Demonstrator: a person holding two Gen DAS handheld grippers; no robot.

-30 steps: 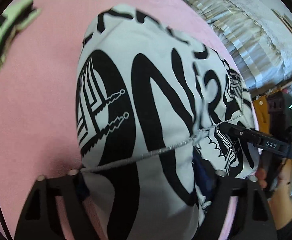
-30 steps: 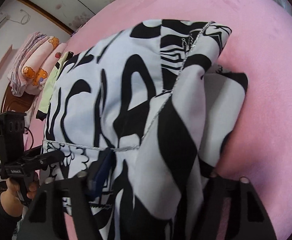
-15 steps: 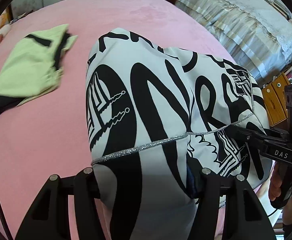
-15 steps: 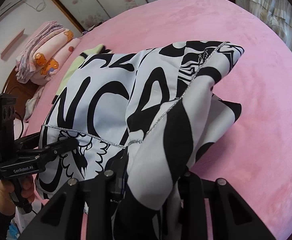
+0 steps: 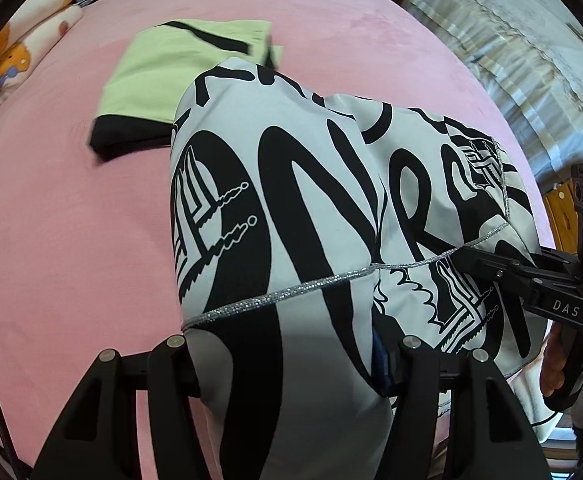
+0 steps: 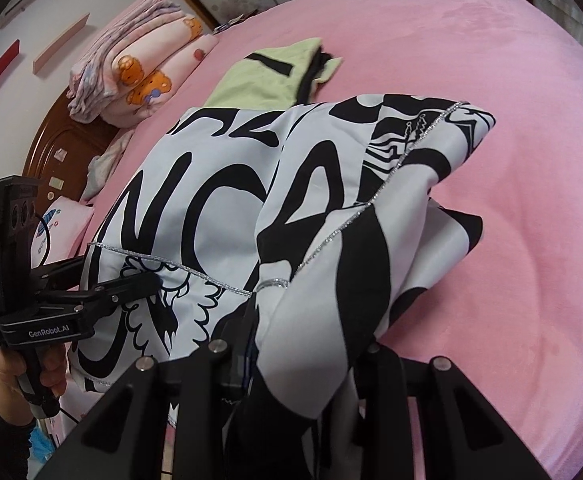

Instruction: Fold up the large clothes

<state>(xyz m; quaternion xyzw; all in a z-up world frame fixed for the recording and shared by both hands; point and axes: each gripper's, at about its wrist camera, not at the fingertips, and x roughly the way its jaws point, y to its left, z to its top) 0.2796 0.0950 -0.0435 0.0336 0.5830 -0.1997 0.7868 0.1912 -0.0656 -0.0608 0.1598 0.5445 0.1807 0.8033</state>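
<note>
- One large black-and-white printed garment (image 5: 291,216) with a thin silver trim line hangs between two hand-held grippers above one pink bed (image 5: 71,240); its far end drapes toward the bedcover.
- The left hand-held gripper (image 5: 287,364) pinches a wide bunch of the garment's near edge between its jaws, which have just been closing on the cloth.
- The right hand-held gripper (image 6: 291,360) clamps another bunch of the same edge; its jaws have just been closing too, and the fabric fills the gap between them.
- Each wrist view shows the other hand-held gripper gripping the trim line off to the side, held by a hand (image 6: 15,372).
- One folded light-green garment (image 5: 179,68) with black trim lies on the bed beyond the printed garment.
- One stack of folded pink bedding (image 6: 131,64) with bear prints sits by the wooden headboard (image 6: 59,156).
</note>
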